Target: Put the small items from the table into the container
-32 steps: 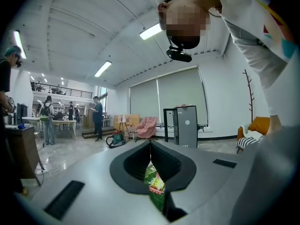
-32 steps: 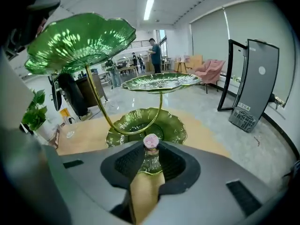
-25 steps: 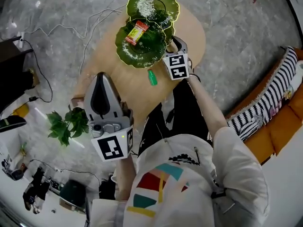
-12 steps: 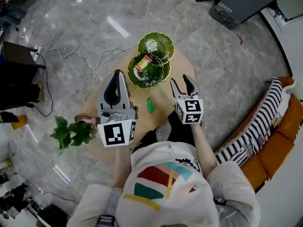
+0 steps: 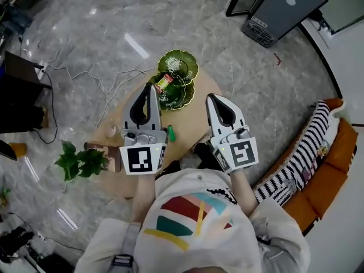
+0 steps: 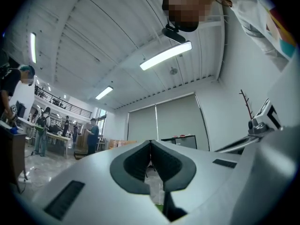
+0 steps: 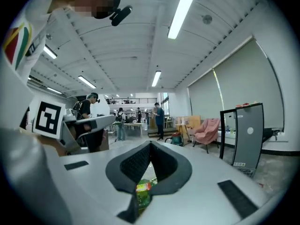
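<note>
Both grippers are held high above the round wooden table (image 5: 193, 121), pointing out across the room. My left gripper (image 5: 149, 87) (image 6: 150, 142) is shut with nothing in it. My right gripper (image 5: 211, 98) (image 7: 150, 143) is also shut and empty. Two green leaf-shaped dishes (image 5: 178, 66) stand at the table's far end, and a red and yellow packet (image 5: 164, 82) lies in the nearer one. A small green item (image 5: 171, 133) lies on the tabletop between the two grippers. Below the right jaws, the dish and packet (image 7: 143, 187) show through the gap.
A potted plant (image 5: 79, 159) stands at the table's left end. White cables (image 5: 114, 73) trail over the marble floor. A dark cabinet (image 5: 278, 7) is at the far right and a striped cushion (image 5: 298, 164) lies on an orange sofa. People stand far off in the hall.
Both grippers have risen well away from the table, the right one much more. The right jaws, open half a second ago, have shut empty. The table looks smaller and farther away.
</note>
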`<state>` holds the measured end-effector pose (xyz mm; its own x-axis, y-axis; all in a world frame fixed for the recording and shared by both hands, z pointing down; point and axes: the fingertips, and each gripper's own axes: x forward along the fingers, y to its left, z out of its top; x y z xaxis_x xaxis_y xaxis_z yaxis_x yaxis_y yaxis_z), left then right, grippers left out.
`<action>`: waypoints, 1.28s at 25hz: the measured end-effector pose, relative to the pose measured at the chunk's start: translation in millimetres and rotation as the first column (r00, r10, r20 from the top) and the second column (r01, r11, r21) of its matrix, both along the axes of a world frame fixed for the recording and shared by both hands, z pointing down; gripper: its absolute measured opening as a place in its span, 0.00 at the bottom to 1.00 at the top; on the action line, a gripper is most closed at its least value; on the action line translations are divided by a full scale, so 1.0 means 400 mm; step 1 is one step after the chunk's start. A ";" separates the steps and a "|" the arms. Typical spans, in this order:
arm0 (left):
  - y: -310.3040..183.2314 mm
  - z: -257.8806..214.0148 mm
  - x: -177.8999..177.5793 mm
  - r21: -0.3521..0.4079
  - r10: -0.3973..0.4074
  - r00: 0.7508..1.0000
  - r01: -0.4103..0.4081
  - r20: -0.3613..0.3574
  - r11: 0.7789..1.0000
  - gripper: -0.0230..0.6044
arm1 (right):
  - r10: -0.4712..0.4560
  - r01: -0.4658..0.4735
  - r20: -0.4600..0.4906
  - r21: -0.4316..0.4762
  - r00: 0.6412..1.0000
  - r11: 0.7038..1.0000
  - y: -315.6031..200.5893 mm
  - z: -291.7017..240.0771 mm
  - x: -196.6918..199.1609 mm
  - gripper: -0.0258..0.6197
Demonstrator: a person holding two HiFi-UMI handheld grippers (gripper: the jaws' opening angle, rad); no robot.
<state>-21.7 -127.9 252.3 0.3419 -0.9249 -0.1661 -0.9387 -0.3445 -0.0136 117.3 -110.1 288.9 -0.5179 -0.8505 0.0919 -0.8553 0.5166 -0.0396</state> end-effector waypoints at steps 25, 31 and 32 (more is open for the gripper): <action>0.029 0.022 -0.069 -0.011 -0.034 0.999 0.034 -0.002 0.999 0.05 | -0.008 0.008 0.007 -0.072 1.000 0.997 0.001 0.042 -0.098 0.06; 0.021 0.123 -0.133 -0.086 -0.070 0.997 0.067 -0.033 0.994 0.05 | -0.037 0.110 0.157 -0.484 0.987 0.868 0.007 0.408 -0.181 0.44; 0.023 0.146 -0.137 -0.105 -0.075 0.997 0.073 -0.009 0.992 0.05 | -0.024 0.101 0.146 -0.543 0.989 0.834 0.018 0.481 -0.186 0.44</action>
